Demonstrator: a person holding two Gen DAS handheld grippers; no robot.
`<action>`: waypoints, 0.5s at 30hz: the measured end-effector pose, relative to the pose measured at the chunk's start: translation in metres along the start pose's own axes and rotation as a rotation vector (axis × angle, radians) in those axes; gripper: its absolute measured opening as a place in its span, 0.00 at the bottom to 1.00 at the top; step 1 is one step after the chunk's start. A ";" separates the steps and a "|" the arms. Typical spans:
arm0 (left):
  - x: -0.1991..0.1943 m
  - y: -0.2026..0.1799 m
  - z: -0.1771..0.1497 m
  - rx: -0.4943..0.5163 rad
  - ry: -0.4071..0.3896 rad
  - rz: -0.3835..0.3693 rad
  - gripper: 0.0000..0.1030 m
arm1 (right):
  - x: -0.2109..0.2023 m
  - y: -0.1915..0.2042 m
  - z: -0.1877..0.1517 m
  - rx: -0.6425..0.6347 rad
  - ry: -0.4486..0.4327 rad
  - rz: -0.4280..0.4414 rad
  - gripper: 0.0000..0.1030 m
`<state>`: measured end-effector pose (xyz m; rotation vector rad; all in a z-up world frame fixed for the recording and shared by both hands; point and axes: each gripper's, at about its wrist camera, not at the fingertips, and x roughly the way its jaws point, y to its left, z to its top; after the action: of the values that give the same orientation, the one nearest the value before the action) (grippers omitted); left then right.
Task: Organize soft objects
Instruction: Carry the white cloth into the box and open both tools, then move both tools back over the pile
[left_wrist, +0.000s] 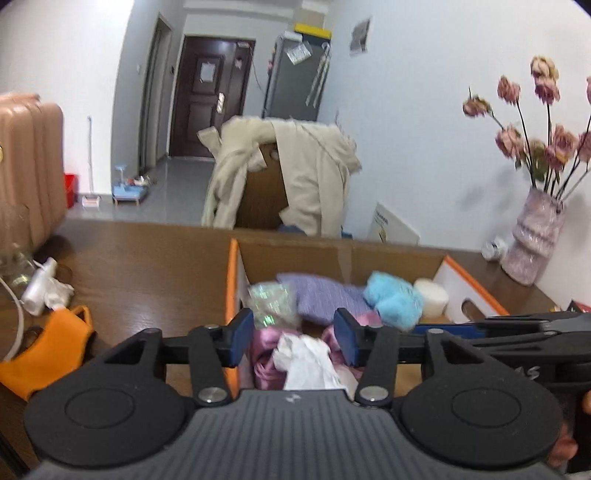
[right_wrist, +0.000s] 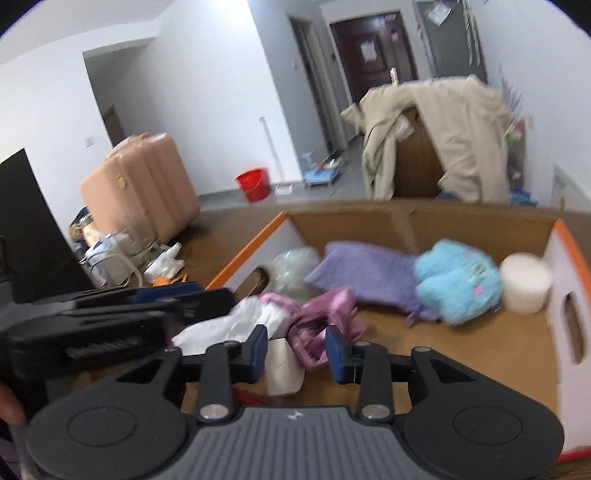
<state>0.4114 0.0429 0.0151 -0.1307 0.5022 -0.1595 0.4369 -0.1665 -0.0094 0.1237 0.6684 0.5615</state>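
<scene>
Over an open cardboard box with orange-edged white walls, set on a brown wooden table, you hold both grippers with their blue-padded fingers apart and nothing between them. Your left gripper hangs above a crumpled white cloth and a glossy pink satin piece at the near end of the box; your right gripper sits low inside it, framing the same shiny pink satin and a pale paper roll whose lower end its own body cuts off. Farther in lie a nubby lilac knit cloth, a fluffy sky-blue plush, a round white foam-like cylinder in the corner, and an iridescent crinkled film bundle, all softened by motion blur. On the tabletop to the left lie an orange fabric mask and a small white bottle on crumpled tissue. A speckled ribbed vase of dried pink roses stands to the right. Behind the table, cream coats drape a wooden chair, hiding most of it; a ridged pink suitcase is partly cut off in the left view.
</scene>
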 end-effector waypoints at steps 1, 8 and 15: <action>-0.005 0.000 0.002 0.001 -0.011 -0.001 0.50 | -0.005 -0.003 0.002 -0.003 -0.011 -0.005 0.34; -0.061 -0.022 0.010 -0.003 -0.071 -0.027 0.61 | -0.078 -0.006 0.013 -0.044 -0.119 -0.070 0.44; -0.140 -0.054 -0.023 0.026 -0.127 -0.024 0.81 | -0.172 -0.004 -0.015 -0.093 -0.227 -0.155 0.57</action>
<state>0.2725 0.0142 0.0692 -0.1210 0.3722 -0.1798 0.3189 -0.2621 0.0726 0.0472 0.4260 0.4203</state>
